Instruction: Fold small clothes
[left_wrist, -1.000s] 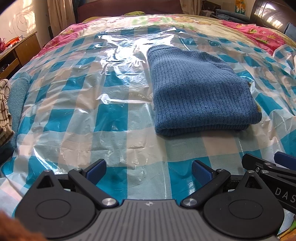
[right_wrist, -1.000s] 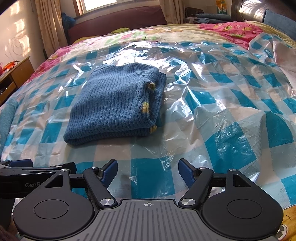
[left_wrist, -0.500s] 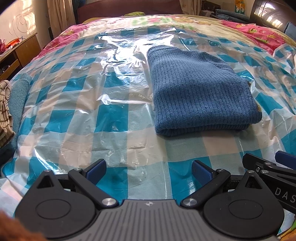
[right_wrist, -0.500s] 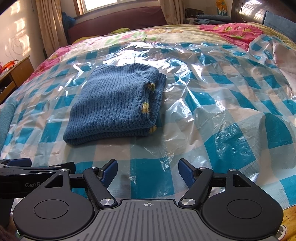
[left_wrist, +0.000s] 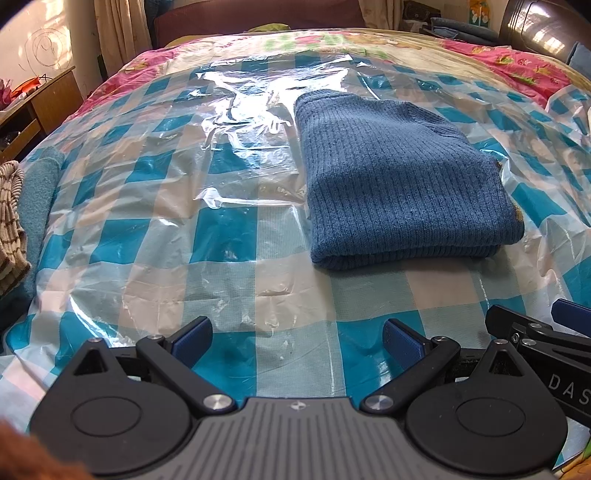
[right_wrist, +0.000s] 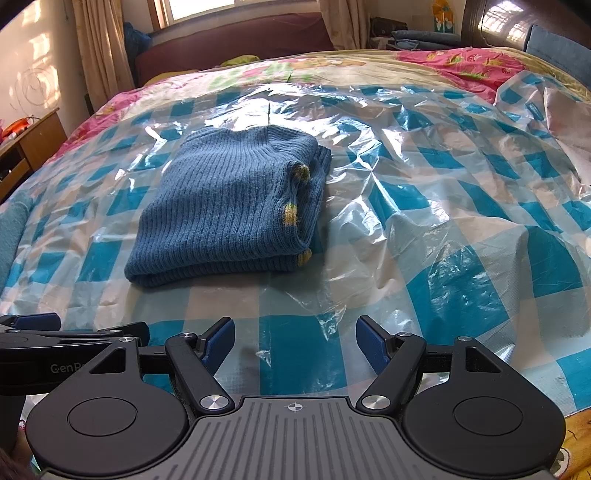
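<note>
Lying folded into a neat rectangle, the blue sweater (left_wrist: 402, 177) rests on the checkered plastic sheet (left_wrist: 229, 236) covering the bed (right_wrist: 369, 66). I see my left gripper (left_wrist: 297, 338) and right gripper (right_wrist: 295, 341) both spread wide and empty, low over the sheet, well short of the sweater.

Folded blue sweater (right_wrist: 229, 206) on plastic-covered bed (right_wrist: 461, 221)

Right hand-held gripper (right_wrist: 295, 341) hovers near the sweater, jaws apart, empty; left hand-held gripper (right_wrist: 74, 332) beside it.
</note>
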